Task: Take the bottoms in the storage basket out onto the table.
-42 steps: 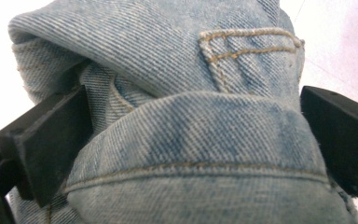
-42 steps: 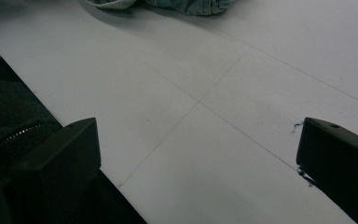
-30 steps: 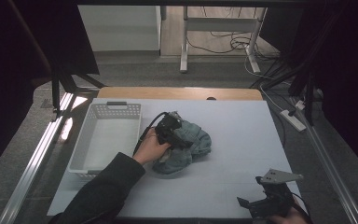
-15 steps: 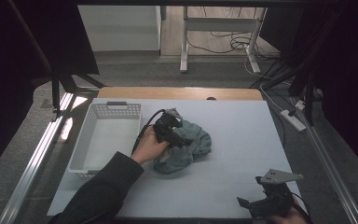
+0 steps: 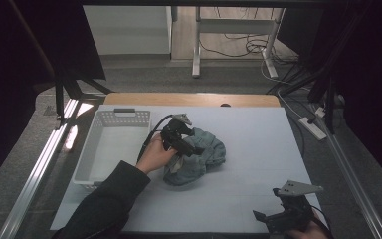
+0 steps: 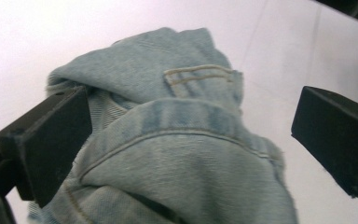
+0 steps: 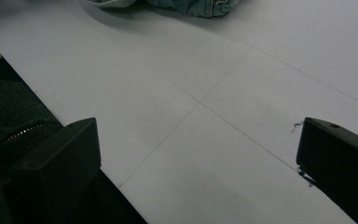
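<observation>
A crumpled light-blue denim garment [image 5: 201, 157] lies near the middle of the white table [image 5: 258, 144]. My left gripper [image 5: 191, 147] is held low over its left part, open. In the left gripper view the denim [image 6: 182, 140] bulges up between the wide-apart jaws, with a stitched seam and a pocket corner showing. The left jaw lies against the cloth and the right jaw stands apart from it. My right gripper [image 5: 267, 219] hovers at the table's near right corner, open, with bare table [image 7: 200, 93] between its jaws [image 7: 196, 163].
A white perforated basket [image 5: 110, 119] stands at the table's left side, close to the left hand. The person's dark sleeve [image 5: 109, 199] reaches in from the bottom left. An edge of the denim [image 7: 191, 5] shows far off in the right gripper view.
The left hand and gripper have shifted only slightly over the denim. The right gripper has stayed where it was.
</observation>
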Available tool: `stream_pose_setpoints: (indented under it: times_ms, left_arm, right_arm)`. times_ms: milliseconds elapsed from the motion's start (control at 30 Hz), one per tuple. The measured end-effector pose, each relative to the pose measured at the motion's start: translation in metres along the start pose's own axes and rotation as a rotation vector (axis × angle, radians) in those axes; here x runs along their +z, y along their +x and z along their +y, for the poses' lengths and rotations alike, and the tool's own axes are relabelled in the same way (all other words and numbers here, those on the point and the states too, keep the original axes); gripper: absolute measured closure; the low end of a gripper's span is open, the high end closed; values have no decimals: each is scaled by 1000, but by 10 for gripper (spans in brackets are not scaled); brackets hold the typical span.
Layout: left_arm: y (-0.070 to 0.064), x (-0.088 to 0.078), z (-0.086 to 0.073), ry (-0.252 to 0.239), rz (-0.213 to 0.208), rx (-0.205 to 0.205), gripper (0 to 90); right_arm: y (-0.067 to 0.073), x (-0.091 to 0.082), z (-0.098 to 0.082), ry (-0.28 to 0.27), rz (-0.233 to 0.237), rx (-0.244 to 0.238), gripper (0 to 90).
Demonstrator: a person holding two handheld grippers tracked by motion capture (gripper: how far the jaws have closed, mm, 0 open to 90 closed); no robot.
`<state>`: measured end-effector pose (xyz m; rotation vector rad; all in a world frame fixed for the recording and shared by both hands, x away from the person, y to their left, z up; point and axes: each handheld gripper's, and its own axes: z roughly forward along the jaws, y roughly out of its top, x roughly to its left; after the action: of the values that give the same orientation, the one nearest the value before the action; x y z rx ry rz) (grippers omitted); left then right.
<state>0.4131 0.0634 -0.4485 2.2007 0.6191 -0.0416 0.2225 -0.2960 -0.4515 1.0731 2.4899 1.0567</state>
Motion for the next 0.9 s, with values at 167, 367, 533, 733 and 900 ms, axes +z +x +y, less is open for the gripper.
stream_pose_setpoints:
  times_ms: [167,367,533,733,900]
  left_arm:
    - [-1,-7,1,-26,-12,9,0]
    - [-4,-17,2,-34,-5,20,0]
    - [-4,-26,0,-44,-1,18,0]
    - [-3,-33,-4,-52,16,9,0]
    - [-3,-35,-6,-51,19,3,0]
  right_arm:
    - [0,0,0,0,-1,0,2]
    - [0,0,0,-2,0,1,2]
    - [0,0,0,-1,0,1,2]
    - [0,0,0,-1,0,1,2]
    - [0,0,0,-1,0,2,2]
